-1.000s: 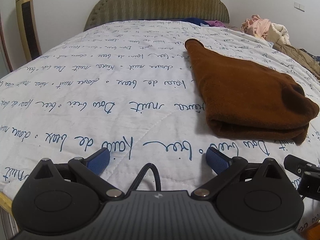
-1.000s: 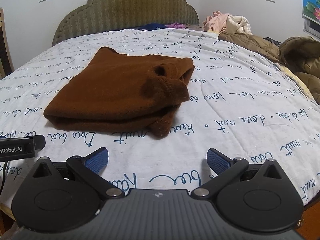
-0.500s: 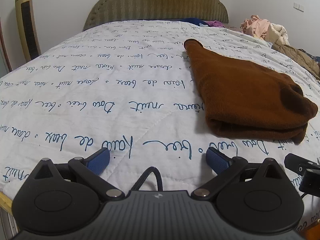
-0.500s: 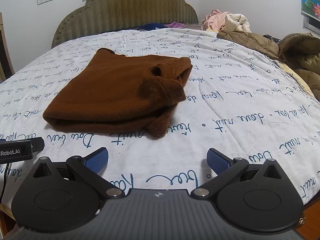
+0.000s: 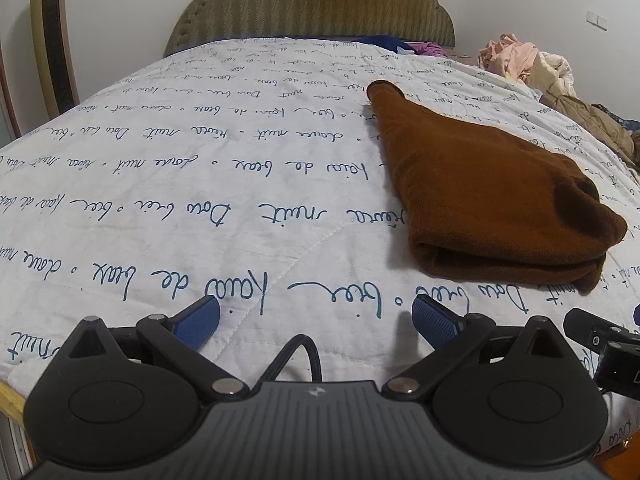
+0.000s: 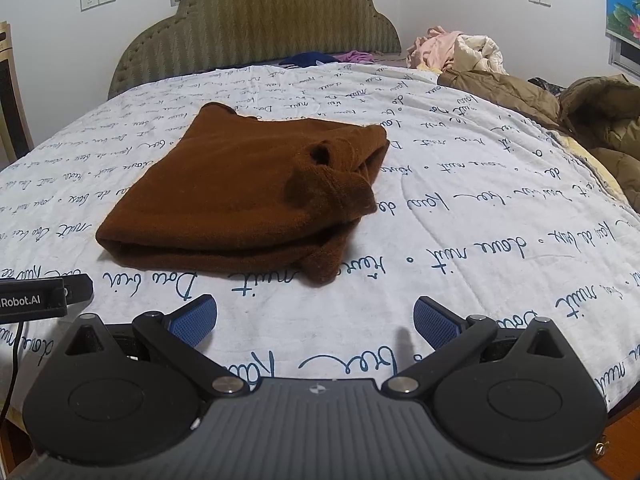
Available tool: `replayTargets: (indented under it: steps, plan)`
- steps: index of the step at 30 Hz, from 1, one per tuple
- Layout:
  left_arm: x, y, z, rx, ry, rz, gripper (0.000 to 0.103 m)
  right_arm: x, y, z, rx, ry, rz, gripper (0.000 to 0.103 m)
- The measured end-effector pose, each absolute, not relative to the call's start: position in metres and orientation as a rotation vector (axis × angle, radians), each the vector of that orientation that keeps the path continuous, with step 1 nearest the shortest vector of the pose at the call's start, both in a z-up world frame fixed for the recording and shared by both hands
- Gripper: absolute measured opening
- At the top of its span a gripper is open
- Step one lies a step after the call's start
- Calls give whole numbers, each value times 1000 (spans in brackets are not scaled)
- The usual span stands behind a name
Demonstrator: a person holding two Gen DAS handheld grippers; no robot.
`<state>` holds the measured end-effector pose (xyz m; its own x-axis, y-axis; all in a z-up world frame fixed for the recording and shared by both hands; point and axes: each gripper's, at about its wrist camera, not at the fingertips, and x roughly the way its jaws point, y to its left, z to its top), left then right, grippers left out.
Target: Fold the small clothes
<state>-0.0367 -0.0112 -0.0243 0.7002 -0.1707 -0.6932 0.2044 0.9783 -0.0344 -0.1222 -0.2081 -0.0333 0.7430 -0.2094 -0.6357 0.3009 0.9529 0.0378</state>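
Observation:
A brown garment lies folded into a thick bundle on the white quilt with blue handwriting, its folded edge facing me. In the right wrist view the same brown garment sits ahead and slightly left, a sleeve cuff curled on top. My left gripper hovers open over the bed's near edge, with the garment ahead to its right. Over the near edge too, my right gripper is open with nothing between its blue pads. Neither touches the garment.
A padded olive headboard stands at the far end. A heap of pink and cream clothes and an olive padded jacket lie along the bed's right side. A gold tower fan stands at the left wall.
Both grippers have drifted back slightly, so the garment looks a little farther away. The fingers stay apart and the garment has not moved.

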Motion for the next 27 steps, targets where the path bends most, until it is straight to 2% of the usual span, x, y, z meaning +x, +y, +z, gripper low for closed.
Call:
replayTargets:
  steps: [27]
  plan:
    - [-37,-12,-24,67,765,-183,103,-123,-208,-33,140,677,-278,103]
